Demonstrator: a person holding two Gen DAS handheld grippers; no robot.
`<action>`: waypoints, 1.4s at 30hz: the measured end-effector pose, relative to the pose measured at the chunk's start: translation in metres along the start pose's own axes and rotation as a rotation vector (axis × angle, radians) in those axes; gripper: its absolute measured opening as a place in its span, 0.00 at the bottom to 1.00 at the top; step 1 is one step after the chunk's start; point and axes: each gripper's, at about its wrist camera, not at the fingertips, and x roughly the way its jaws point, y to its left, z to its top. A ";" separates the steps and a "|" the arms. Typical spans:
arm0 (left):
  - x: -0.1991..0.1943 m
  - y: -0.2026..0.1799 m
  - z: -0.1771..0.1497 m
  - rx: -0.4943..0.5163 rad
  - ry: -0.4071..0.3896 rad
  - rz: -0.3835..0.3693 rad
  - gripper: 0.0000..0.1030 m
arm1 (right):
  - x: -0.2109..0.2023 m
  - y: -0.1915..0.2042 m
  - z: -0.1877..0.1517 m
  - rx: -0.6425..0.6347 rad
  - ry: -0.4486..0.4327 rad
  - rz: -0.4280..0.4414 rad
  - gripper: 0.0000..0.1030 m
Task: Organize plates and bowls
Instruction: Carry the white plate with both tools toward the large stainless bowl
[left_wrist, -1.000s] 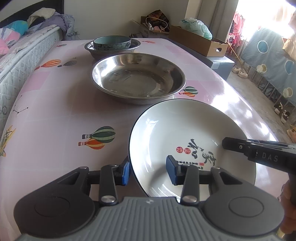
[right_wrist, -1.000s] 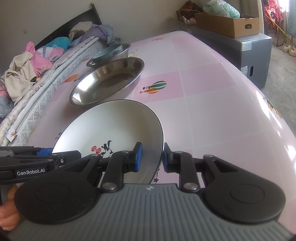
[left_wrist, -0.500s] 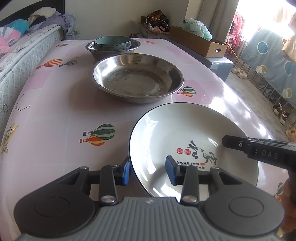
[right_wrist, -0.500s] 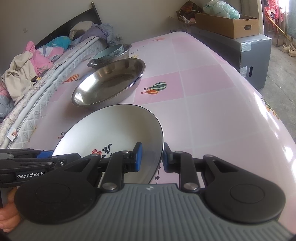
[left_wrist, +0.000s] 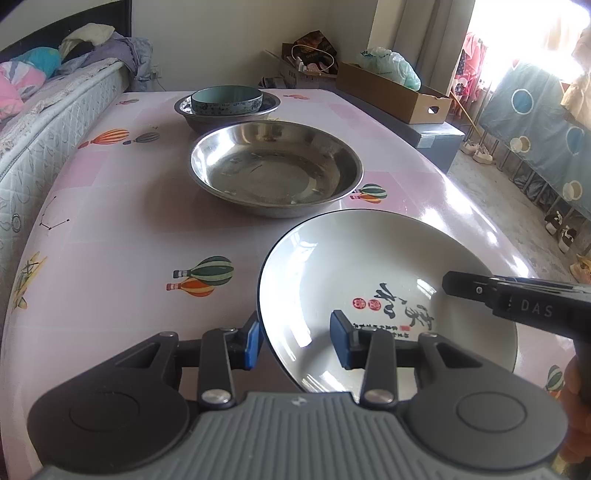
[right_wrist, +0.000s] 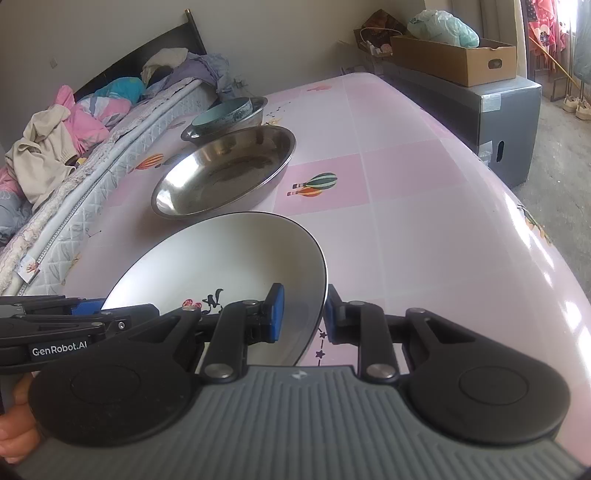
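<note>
The white plate (left_wrist: 388, 280) is glazed ceramic, so I judge it stiff, rather heavy, slippery at the rim and easy to break. The rim is the right place to hold it, on two opposite sides. The left tool (left_wrist: 295, 341) grips the left rim, half closed, one pad under and one inside. The right tool (right_wrist: 301, 314) pinches the right rim with a narrow gap. The plate hangs above the near right part of the bench (left_wrist: 122, 236), tilted, its open face up. It is round, so it has no long axis. The steel basin (left_wrist: 277, 168) lies just behind it, toward the far edge.
</note>
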 end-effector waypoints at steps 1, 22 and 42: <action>-0.001 0.000 0.000 0.000 -0.002 0.000 0.38 | -0.001 0.000 0.000 0.000 -0.002 0.001 0.22; -0.023 0.000 0.006 -0.002 -0.059 0.007 0.38 | -0.026 0.008 0.007 -0.016 -0.048 0.008 0.22; -0.022 0.020 0.036 -0.030 -0.093 0.022 0.38 | -0.013 0.026 0.048 -0.033 -0.078 0.039 0.22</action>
